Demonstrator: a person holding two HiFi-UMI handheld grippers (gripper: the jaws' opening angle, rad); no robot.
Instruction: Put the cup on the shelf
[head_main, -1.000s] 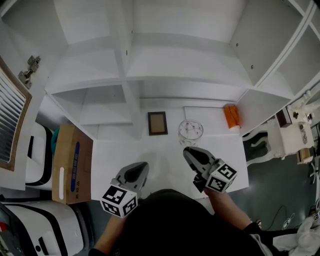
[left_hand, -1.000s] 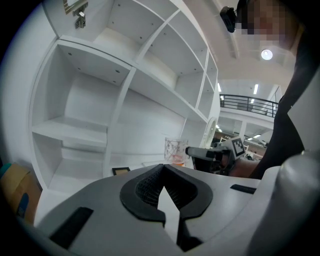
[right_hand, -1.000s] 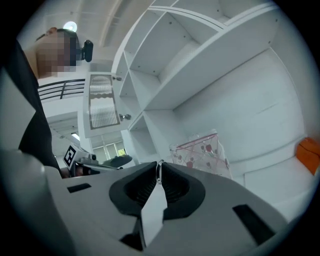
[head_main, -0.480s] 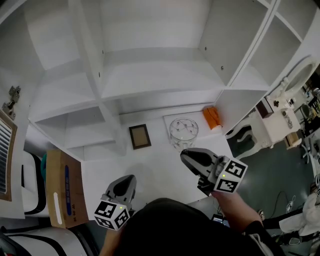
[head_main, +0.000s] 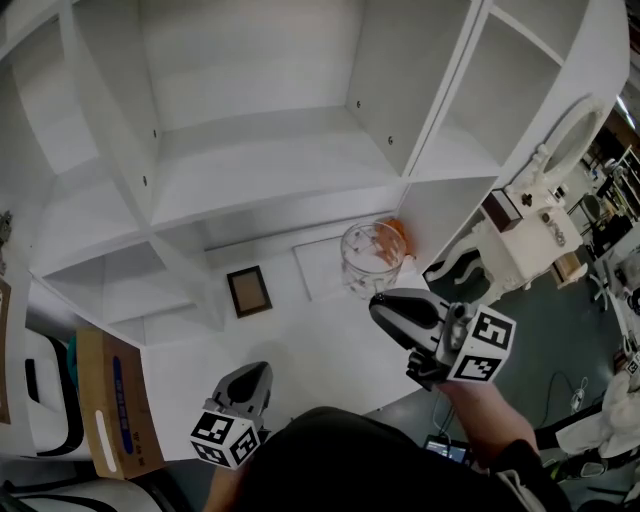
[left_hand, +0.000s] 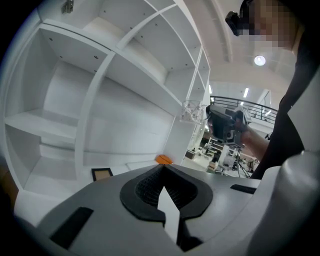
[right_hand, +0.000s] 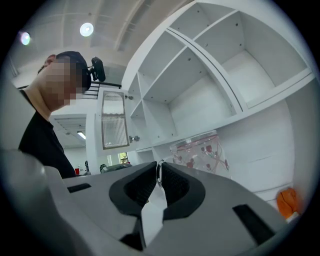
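Halfway through the carry: pinching cup (head_main: 372, 258) in right tongs (head_main: 381, 302) (left tongs (head_main: 250, 376) pressed together, empty); next, probably raise onto shelf (head_main: 262, 168), upper centre.

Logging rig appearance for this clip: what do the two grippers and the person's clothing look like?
Both the left gripper and right gripper have smooth grey shells tapering to the jaws, black ribbed pads, and a white cube with black square markers at the back. The person wears a black top.
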